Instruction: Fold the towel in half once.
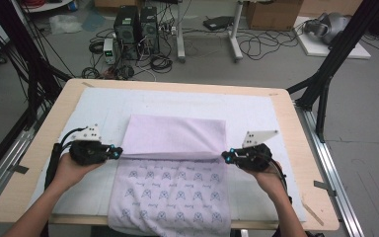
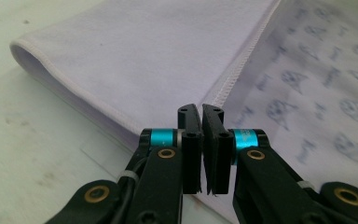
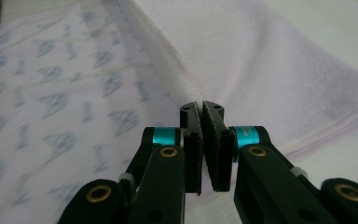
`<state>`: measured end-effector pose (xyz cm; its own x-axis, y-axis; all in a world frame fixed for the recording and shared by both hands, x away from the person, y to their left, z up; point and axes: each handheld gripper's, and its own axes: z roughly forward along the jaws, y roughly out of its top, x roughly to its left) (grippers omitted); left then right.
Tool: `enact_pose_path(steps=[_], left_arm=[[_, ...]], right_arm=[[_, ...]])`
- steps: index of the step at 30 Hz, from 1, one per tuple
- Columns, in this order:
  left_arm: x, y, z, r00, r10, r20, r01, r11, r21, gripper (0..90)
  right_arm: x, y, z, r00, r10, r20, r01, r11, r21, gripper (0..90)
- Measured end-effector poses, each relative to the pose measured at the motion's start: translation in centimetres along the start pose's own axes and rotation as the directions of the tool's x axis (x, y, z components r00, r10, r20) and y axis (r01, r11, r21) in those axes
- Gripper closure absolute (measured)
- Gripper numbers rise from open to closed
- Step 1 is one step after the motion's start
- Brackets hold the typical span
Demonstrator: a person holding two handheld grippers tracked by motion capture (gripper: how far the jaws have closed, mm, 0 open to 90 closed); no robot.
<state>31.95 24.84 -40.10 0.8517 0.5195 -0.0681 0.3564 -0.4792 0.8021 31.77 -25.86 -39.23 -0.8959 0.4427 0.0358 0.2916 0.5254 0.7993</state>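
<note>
Clearly the lavender towel (image 1: 172, 168) is a soft, light, limp thing: it lies flat on the white mat (image 1: 256, 106) that covers the desk (image 1: 301, 148), its far half folded back over itself so the plain underside faces up, while the near half shows a printed pattern and droops over the desk's front edge. Cloth like this has no stiffness of its own, so it will sag and swing wherever it is unsupported, and a single layer could slide off a lower one when drawn along. It is not fragile, and its brushed surface should give the pads decent friction. The stitched hem (image 2: 242, 60) is the firmest part and the natural place to take hold, best at both ends of one edge together so the fold stays square. The left tool (image 1: 114, 153) sits at the left end of the folded-over edge and the right tool (image 1: 227, 157) at the right end, each closed. In the left gripper view the jaws stand pressed together over the towel's side border, and in the right gripper view likewise at the corner where the hem (image 3: 177, 56) runs down to them; whether a thin layer is actually pinched between the pads I cannot tell from either view.
</note>
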Motion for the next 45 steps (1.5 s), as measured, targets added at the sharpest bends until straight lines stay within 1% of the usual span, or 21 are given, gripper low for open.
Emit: enact_pose_path(steps=[2, 3, 4, 5, 7, 8, 10, 13, 16, 18, 19, 22, 24, 25, 27, 30, 34, 37, 40, 42, 45], left_arm=[[-1.1, -0.7, -0.5, 0.9997, 0.013, 0.020, -0.013, 0.9999, 0.005, 85.6], [-1.6, -1.0, -0.6, 0.9995, 0.022, 0.024, -0.023, 0.9997, 0.012, 84.0], [-1.9, -1.3, -0.6, 0.9996, 0.020, 0.020, -0.020, 0.9997, 0.014, 76.6], [-2.0, -1.4, -0.4, 0.9996, 0.018, 0.020, -0.019, 0.9995, 0.027, 67.6], [-2.0, -1.4, 0.1, 0.9997, 0.014, 0.020, -0.015, 0.9989, 0.044, 58.1], [-1.9, -1.3, 0.3, 0.9996, 0.014, 0.023, -0.015, 0.9988, 0.046, 55.3], [-1.6, -1.0, 0.8, 0.9995, 0.012, 0.029, -0.013, 0.9990, 0.042, 54.8], [-1.2, -1.1, 1.6, 0.9992, -0.003, 0.040, 0.001, 0.9987, 0.052, 56.8], [-1.1, -1.8, 2.7, 0.9990, -0.013, 0.043, 0.010, 0.9962, 0.086, 59.3], [-1.3, -2.4, 3.3, 0.9990, -0.005, 0.045, 0.000, 0.9934, 0.115, 60.8], [-1.5, -2.6, 3.3, 0.9994, 0.004, 0.035, -0.007, 0.9954, 0.096, 60.5], [-1.7, -2.8, 3.3, 0.9997, 0.007, 0.025, -0.009, 0.9958, 0.091, 62.4], [-1.8, -2.7, 3.3, 0.9993, 0.024, 0.028, -0.027, 0.9947, 0.100, 64.1], [-1.8, -2.6, 3.3, 0.9988, 0.036, 0.033, -0.039, 0.9939, 0.103, 66.1], [-1.9, -2.6, 3.3, 0.9984, 0.047, 0.031, -0.050, 0.9936, 0.101, 73.0], [-1.8, -2.6, 3.3, 0.9985, 0.038, 0.040, -0.042, 0.9945, 0.096, 84.2], [-1.8, -2.5, 3.3, 0.9987, 0.030, 0.040, -0.034, 0.9944, 0.100, 87.0], [-1.8, -2.3, 3.0, 0.9985, 0.023, 0.049, -0.027, 0.9953, 0.093, 87.7], [-1.7, -2.0, 2.4, 0.9987, 0.009, 0.051, -0.012, 0.9979, 0.063, 87.9], [-1.9, -1.7, 1.9, 0.9990, 0.011, 0.042, -0.013, 0.9988, 0.047, 87.9], [-2.3, -1.2, 1.1, 0.9985, 0.025, 0.048, -0.027, 0.9991, 0.034, 87.9]], right_arm=[[1.3, -0.9, -0.3, 0.9996, -0.005, -0.029, 0.005, 1.000, 0.001, 85.2], [1.8, -1.4, -0.4, 0.9990, -0.008, -0.045, 0.008, 1.000, 0.000, 78.5], [2.1, -1.8, -0.4, 0.9988, 0.003, -0.049, -0.003, 1.000, -0.007, 71.8], [2.2, -2.2, -0.5, 0.9976, 0.021, -0.066, -0.022, 1.000, -0.017, 70.0], [1.9, -2.4, -0.3, 0.9977, 0.037, -0.056, -0.039, 0.999, -0.028, 64.8], [1.7, -2.3, -0.2, 0.9973, 0.049, -0.055, -0.051, 0.998, -0.032, 64.1], [1.4, -2.0, 0.5, 0.9965, 0.058, -0.060, -0.060, 0.998, -0.029, 62.3], [1.3, -1.8, 1.6, 0.9966, 0.040, -0.072, -0.040, 0.999, 0.002, 60.5], [1.1, -2.1, 2.7, 0.9966, 0.035, -0.074, -0.030, 0.997, 0.069, 60.4], [1.1, -2.5, 3.1, 0.9949, 0.044, -0.090, -0.037, 0.996, 0.086, 60.3], [1.3, -2.7, 3.3, 0.9954, 0.037, -0.088, -0.028, 0.995, 0.098, 60.0], [1.8, -3.3, 3.9, 0.9945, 0.028, -0.101, -0.015, 0.991, 0.129, 59.9], [2.0, -3.5, 3.9, 0.9960, 0.016, -0.088, -0.006, 0.993, 0.119, 68.0], [2.0, -3.5, 3.9, 0.9952, 0.015, -0.097, -0.004, 0.993, 0.117, 71.6], [2.0, -3.5, 4.0, 0.9952, 0.005, -0.097, 0.007, 0.993, 0.118, 78.5], [2.0, -3.3, 4.1, 0.9949, -0.014, -0.100, 0.026, 0.992, 0.126, 84.9], [2.1, -3.0, 4.1, 0.9946, -0.027, -0.100, 0.040, 0.991, 0.131, 87.0], [1.9, -2.9, 3.9, 0.9944, -0.021, -0.104, 0.033, 0.992, 0.122, 87.2], [1.8, -2.5, 3.5, 0.9951, -0.024, -0.095, 0.034, 0.994, 0.109, 87.1], [1.7, -2.1, 3.2, 0.9946, -0.035, -0.098, 0.044, 0.994, 0.101, 87.1], [1.7, -1.5, 2.7, 0.9951, -0.035, -0.093, 0.043, 0.996, 0.080, 87.1]])
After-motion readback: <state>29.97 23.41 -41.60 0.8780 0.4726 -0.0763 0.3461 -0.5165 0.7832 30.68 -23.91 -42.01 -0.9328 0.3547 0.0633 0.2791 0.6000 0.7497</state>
